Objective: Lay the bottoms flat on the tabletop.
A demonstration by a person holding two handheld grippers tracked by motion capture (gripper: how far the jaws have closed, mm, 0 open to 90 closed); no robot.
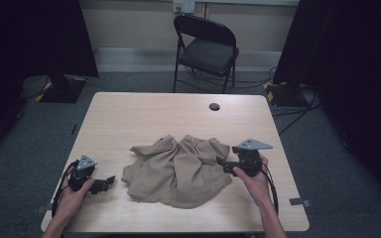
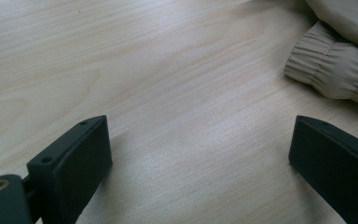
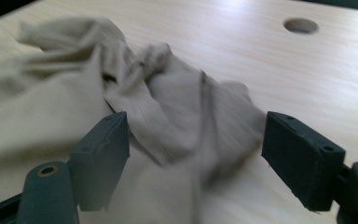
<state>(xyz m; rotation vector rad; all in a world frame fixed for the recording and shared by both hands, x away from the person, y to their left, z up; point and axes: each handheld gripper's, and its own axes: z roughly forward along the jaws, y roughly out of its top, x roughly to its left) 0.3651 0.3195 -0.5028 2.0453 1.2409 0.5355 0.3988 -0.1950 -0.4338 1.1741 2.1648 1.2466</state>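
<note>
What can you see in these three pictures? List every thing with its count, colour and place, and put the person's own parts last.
Table: one, light wood, centre of the high view.
Garment: one, beige, crumpled on the table's near middle; a gathered cuff lies at its left end.
Hole: one, dark, round, in the table's far right part.
Chair: one, black, folding, on the floor beyond the table.
Floor: grey, all around the table.
Left gripper: one, black, open over bare table left of the garment.
Right gripper: one, black, open at the garment's right edge.
Hands: two, the left and right each holding a gripper.
</note>
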